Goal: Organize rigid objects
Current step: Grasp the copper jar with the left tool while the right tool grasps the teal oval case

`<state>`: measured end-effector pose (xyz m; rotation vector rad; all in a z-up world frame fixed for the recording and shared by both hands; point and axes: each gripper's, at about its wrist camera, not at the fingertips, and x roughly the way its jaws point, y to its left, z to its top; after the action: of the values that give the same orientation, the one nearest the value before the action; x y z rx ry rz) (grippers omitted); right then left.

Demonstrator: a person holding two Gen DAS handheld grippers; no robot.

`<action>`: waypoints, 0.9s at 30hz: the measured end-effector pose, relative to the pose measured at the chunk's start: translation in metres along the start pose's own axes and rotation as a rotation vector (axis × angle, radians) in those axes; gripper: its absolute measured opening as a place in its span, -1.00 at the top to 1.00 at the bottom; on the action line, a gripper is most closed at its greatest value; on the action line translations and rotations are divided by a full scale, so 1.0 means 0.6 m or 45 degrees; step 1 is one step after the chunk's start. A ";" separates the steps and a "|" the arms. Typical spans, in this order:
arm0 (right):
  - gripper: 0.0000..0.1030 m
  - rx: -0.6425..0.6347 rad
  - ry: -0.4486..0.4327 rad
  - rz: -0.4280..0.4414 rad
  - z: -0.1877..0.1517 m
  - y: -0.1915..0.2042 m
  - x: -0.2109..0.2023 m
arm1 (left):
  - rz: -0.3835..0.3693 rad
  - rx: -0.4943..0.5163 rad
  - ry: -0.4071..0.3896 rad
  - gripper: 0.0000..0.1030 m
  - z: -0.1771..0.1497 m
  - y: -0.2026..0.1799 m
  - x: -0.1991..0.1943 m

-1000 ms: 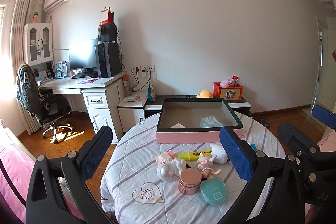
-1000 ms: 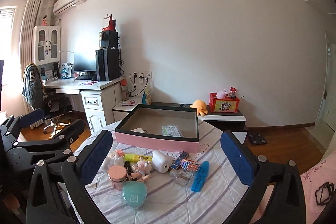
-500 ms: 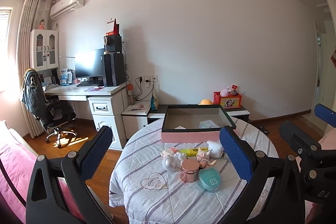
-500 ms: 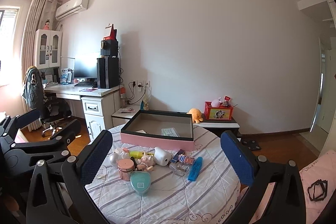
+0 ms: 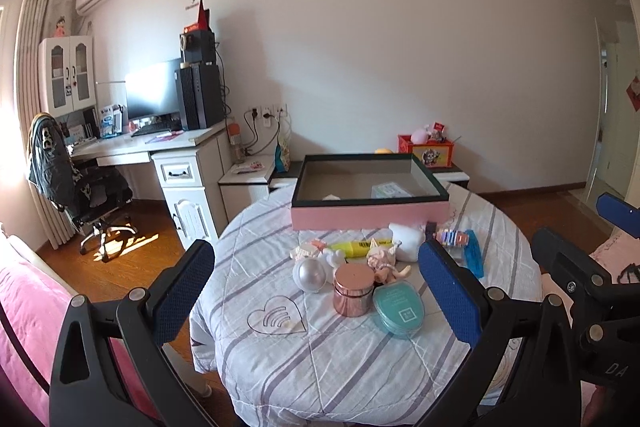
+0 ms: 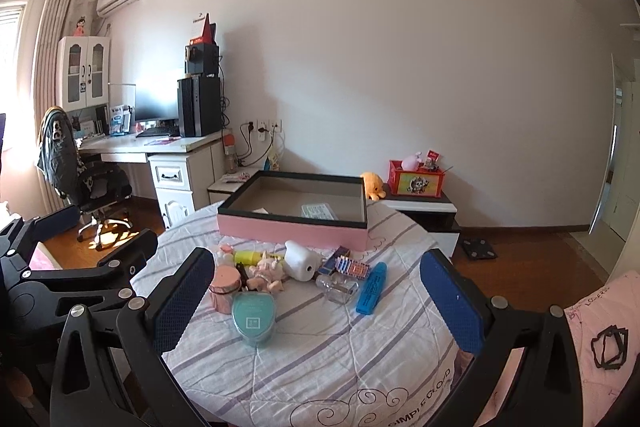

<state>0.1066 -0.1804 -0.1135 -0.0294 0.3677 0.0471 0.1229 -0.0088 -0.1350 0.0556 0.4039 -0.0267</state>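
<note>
Pink-sided, dark-rimmed shallow box [image 5: 368, 217], open-topped, behind cluttered small objects [image 5: 356, 267].

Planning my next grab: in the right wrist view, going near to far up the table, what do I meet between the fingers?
Teal heart-shaped tin → rose-gold jar → white cone-shaped piece → pink tray, holding a small clear packet.
</note>
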 end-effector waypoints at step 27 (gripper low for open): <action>-0.69 0.080 0.547 0.330 -0.139 0.056 0.293 | 0.098 -0.014 0.407 -1.00 -0.124 0.088 0.214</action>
<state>0.2386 -0.1428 -0.2554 0.0716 0.8012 0.2885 0.2138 0.0466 -0.2516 0.0649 0.7208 0.0610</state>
